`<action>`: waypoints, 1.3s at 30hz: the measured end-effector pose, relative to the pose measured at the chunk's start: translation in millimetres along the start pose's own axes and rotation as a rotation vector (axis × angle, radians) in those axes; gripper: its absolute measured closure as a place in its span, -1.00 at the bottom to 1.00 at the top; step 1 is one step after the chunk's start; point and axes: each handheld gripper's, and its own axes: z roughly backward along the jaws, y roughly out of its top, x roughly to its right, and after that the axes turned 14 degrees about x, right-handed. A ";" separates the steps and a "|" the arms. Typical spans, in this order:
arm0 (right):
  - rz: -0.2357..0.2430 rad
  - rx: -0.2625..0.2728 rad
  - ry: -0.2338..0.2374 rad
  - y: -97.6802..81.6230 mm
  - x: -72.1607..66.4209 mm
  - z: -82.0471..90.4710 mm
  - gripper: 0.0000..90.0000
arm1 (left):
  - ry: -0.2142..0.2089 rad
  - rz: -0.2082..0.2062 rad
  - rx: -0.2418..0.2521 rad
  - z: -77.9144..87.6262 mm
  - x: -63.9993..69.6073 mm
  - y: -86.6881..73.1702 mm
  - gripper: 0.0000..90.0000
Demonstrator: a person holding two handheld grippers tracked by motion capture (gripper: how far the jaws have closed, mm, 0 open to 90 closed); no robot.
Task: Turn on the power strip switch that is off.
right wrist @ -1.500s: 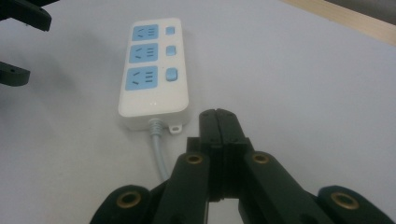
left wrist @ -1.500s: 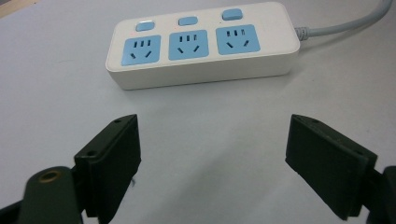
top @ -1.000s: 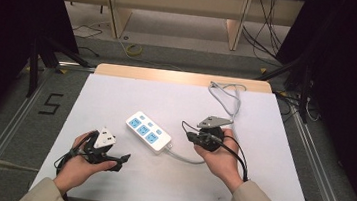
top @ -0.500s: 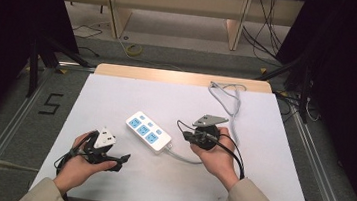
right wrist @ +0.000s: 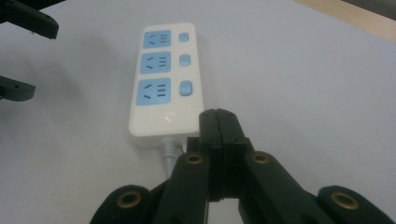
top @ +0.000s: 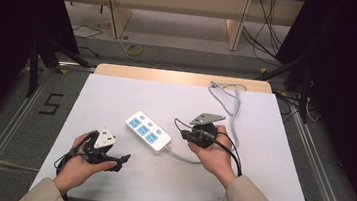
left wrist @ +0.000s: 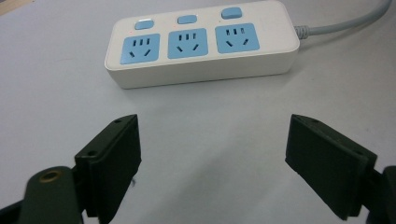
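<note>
On the table [top: 267, 190], a white power strip [top: 148, 131] lay central, its cord [top: 227, 98] trailing to two o'clock. Left tool [left wrist: 212, 163], jaws spread, faced it from seven o'clock, apparently readied for grasping. Right tool [right wrist: 218, 122], jaws pressed together and empty, hovered at the cord end.

white table [top: 268, 180] bearing power strip [top: 148, 131], grey cable [top: 232, 98].

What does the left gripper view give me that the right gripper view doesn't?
Left gripper view: the left claw standing wide open, short of the power strip, with bare table between.

Right gripper view: the right claw pressed shut beside the strip's cable end, where the cord exits, plus the table's wooden edge.

Both: the white strip's three blue sockets and switches.
</note>
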 end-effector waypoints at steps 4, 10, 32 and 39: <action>0.001 0.001 0.003 1.8 -0.6 -1.0 1.00 | -0.001 0.000 -0.001 -0.4 0.1 0.0 -0.60; 0.004 -0.002 0.007 4.8 -2.1 -6.5 1.00 | 0.000 0.000 -0.001 -0.1 0.0 -0.1 -0.60; 0.007 -0.018 0.013 11.0 -2.7 -18.5 1.00 | -0.001 -0.001 -0.003 -0.2 0.2 -0.3 -0.60; 0.014 -0.028 0.016 14.7 -4.0 -23.5 1.00 | -0.001 -0.001 -0.005 -0.2 0.2 -0.4 -0.60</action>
